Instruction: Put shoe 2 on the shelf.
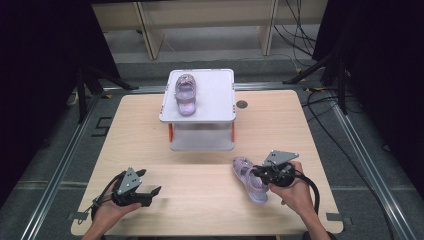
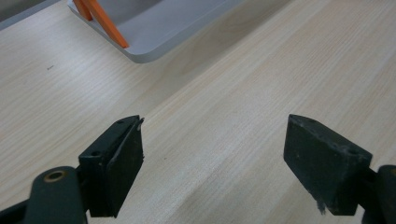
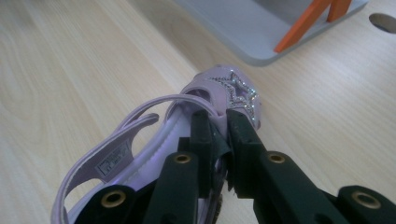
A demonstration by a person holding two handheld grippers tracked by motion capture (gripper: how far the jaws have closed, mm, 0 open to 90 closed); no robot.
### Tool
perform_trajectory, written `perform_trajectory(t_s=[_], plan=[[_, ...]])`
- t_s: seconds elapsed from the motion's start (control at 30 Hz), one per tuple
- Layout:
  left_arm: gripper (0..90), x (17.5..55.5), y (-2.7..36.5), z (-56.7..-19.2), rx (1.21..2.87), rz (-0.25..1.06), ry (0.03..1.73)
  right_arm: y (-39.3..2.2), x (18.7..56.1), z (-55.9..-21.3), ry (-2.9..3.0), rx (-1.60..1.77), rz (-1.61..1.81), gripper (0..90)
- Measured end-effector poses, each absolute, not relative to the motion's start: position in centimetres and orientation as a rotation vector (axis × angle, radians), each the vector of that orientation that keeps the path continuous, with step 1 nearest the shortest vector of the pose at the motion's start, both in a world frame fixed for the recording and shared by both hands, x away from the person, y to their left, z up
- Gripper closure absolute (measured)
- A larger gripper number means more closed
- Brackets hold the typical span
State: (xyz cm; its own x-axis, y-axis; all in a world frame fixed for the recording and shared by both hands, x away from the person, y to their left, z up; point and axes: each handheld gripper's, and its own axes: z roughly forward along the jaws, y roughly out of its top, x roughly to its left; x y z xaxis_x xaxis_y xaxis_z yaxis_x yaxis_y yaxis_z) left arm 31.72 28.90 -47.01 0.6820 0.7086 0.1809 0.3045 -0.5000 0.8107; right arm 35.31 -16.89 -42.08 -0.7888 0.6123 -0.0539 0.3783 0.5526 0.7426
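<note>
Right gripper: sat at the near right of the table, in the person's right hand; its jaws were closed almost together on the side wall of the near sandal, as the right gripper view showed, with one jaw inside the shoe and the other outside.
Near sandal: a pale purple child's sandal that lay on the table in front of the stand, its toe toward the far side; in the right gripper view a glittering star sat on its toe band and a white label on its heel strap.
Left gripper: lay at the near left of the table in the person's left hand, well apart from both sandals; its jaws stood wide apart with only bare wood between them.
Far sandal: the matching shoe rested on the left half of the stand's top shelf, toe toward the far side.
Stand: a white two-level shelf with orange struts, at the far middle of the table.
</note>
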Motion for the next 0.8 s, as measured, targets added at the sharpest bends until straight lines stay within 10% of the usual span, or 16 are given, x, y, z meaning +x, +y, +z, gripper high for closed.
perform_trajectory(t_s=[0.8], plan=[[19.4,31.8,28.8,-47.3,2.086,0.654,0.790,-15.5,38.0,-32.1,2.647,0.712,1.038,81.9]])
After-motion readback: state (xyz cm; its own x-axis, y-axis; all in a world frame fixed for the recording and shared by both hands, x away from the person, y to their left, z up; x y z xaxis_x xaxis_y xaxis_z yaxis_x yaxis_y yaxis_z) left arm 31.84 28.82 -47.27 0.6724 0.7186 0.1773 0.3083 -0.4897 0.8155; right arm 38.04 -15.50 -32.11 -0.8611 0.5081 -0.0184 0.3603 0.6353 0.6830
